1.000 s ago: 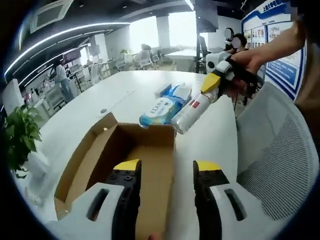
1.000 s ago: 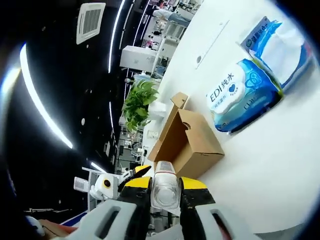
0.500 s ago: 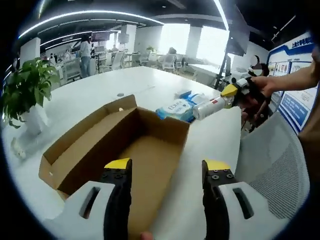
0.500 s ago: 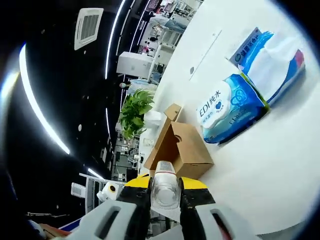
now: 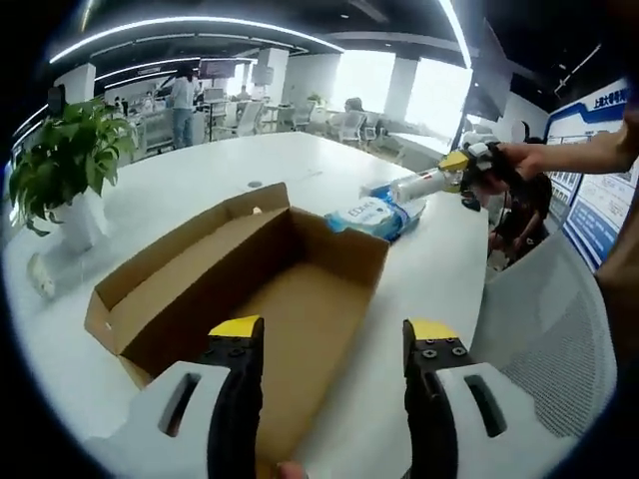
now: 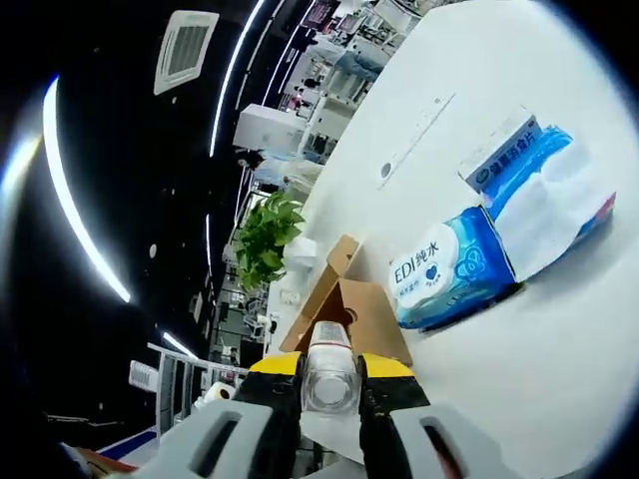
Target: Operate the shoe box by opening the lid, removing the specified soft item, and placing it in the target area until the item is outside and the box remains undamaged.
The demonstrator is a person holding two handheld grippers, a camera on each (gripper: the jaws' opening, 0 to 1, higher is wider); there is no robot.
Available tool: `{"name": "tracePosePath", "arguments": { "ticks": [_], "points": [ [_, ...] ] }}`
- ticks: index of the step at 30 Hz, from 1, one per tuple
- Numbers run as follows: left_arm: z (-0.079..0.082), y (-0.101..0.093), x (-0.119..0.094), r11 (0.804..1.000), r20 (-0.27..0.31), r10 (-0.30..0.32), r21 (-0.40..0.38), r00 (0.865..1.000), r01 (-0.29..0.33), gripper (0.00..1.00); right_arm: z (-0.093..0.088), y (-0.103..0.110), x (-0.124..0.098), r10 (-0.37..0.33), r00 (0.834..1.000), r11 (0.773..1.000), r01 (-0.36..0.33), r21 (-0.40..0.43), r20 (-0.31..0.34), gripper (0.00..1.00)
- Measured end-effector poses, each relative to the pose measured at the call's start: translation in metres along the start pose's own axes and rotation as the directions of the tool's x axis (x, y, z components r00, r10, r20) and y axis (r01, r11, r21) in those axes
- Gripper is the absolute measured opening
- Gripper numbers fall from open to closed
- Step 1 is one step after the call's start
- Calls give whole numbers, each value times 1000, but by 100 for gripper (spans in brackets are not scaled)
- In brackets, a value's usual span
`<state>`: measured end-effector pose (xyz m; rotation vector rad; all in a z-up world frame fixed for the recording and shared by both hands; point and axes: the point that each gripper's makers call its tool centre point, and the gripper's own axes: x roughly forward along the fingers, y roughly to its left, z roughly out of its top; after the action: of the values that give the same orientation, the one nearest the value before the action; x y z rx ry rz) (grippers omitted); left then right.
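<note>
The brown cardboard shoe box (image 5: 250, 289) lies open on the white table (image 5: 190, 195), its lid flap folded out to the left and its inside bare. My left gripper (image 5: 329, 344) hovers open over the box's near end. In the left gripper view, my right gripper (image 5: 457, 165) is held up at the far right, shut on a clear bottle (image 5: 419, 184) above the wipes packs. In the right gripper view the bottle (image 6: 329, 364) sits end-on in my right gripper (image 6: 329, 371), with the box (image 6: 344, 309) beyond it.
A blue-and-white wipes pack (image 6: 449, 269) and a blue tissue pack (image 6: 554, 190) lie side by side beyond the box; the wipes pack (image 5: 377, 215) shows past the box's far end. A potted plant (image 5: 65, 165) stands at the table's left. A mesh chair (image 5: 554, 339) is on the right.
The right gripper has carried the bottle farther from the box, over the wipes packs. The left gripper view swung left and steadied over the open box.
</note>
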<state>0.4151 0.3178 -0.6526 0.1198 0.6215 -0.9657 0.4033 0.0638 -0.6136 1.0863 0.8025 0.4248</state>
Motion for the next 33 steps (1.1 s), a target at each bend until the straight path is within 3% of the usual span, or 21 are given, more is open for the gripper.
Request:
{"name": "tracePosePath", "arguments": {
  "ticks": [6, 14, 21, 29, 31, 33],
  "points": [
    [5, 0, -4, 1000, 14, 4, 1, 1000, -4, 56, 29, -1, -5, -36, 999, 998, 35, -54, -2, 17],
    [4, 0, -9, 1000, 17, 9, -1, 1000, -9, 55, 89, 2, -4, -104, 995, 980, 101, -170, -11, 17],
    [5, -1, -16, 1000, 21, 23, -5, 1000, -23, 54, 118, -1, 5, -194, 979, 935, 164, -314, -65, 17],
    [5, 1, -21, 999, 27, 39, -15, 999, -38, 54, 143, -4, 19, -297, 947, 860, 209, -465, -125, 17],
    [6, 1, -23, 999, 28, 44, -16, 999, -43, 54, 146, -4, 21, -307, 943, 853, 212, -478, -130, 17],
    [7, 3, -25, 999, 32, 50, -21, 998, -49, 54, 151, -5, 26, -333, 932, 825, 212, -524, -146, 17]
  ]
}}
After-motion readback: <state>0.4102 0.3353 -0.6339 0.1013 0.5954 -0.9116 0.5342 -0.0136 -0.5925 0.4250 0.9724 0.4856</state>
